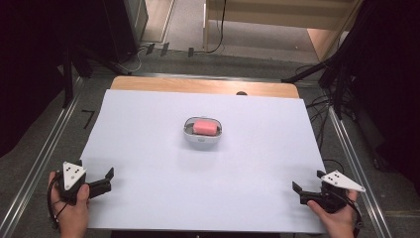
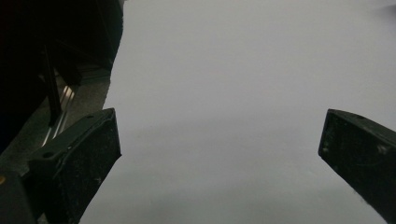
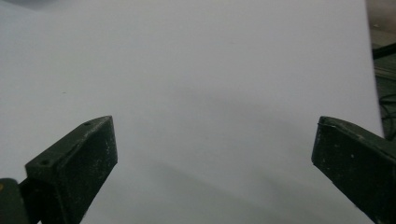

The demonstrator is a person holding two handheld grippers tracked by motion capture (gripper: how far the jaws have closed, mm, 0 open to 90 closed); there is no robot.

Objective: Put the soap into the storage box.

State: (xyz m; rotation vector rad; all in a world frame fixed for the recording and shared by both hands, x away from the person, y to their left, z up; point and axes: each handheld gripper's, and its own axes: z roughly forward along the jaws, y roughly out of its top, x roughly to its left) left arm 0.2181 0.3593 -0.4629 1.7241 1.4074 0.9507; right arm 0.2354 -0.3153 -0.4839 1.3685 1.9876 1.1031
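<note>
Jaws stand spread wide on both tools, with nothing between them: the left gripper (image 1: 106,179) rests at the near left corner of the white sheet (image 1: 148,148) that covers the desk (image 1: 198,85), and the right gripper (image 1: 304,191) sits at the near right corner, each held in a hand. In the left gripper view and the right gripper view alike, the black jaws frame bare white sheet. The thing to be worked on, a pink block, perhaps a sponge or soap (image 1: 205,128), lies inside a small grey dish (image 1: 202,141) near the middle of the desk, well apart from both grippers. By my reading nothing has been started: the block sits untouched in its dish, and the whole reach, grasp and move is left to do
</note>
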